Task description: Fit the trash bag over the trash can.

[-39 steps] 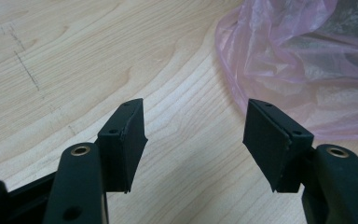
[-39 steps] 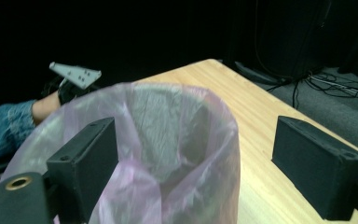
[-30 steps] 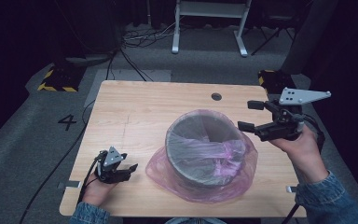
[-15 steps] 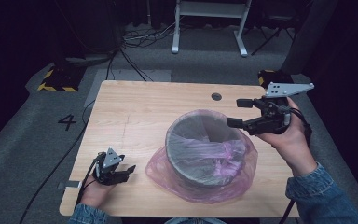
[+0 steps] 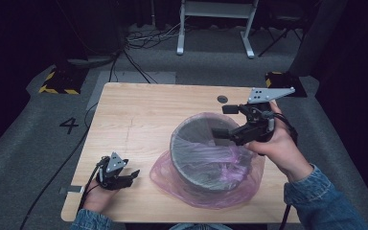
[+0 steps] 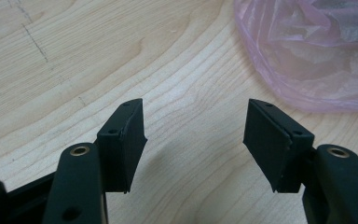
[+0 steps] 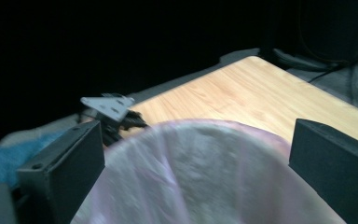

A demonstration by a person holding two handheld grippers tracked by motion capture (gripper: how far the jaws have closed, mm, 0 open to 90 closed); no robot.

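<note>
My right tool (image 5: 226,122) over bin (image 5: 206,158) far rim, jaws apart, just been opening, nothing gripped. Bag (image 5: 249,179) drapes bin. Left tool (image 5: 124,176) left of bin, apart, idle; right nearer.

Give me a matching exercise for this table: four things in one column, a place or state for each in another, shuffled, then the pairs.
1. left gripper
2. right gripper
3. pink bag
4. grey bin

a. lines the bin, skirt spread on the table
b. stands mid-table, lined
c. open, low over bare wood near the front edge
d. open, over the bin's rim

Pairs: 1-c, 2-d, 3-a, 4-b
</note>
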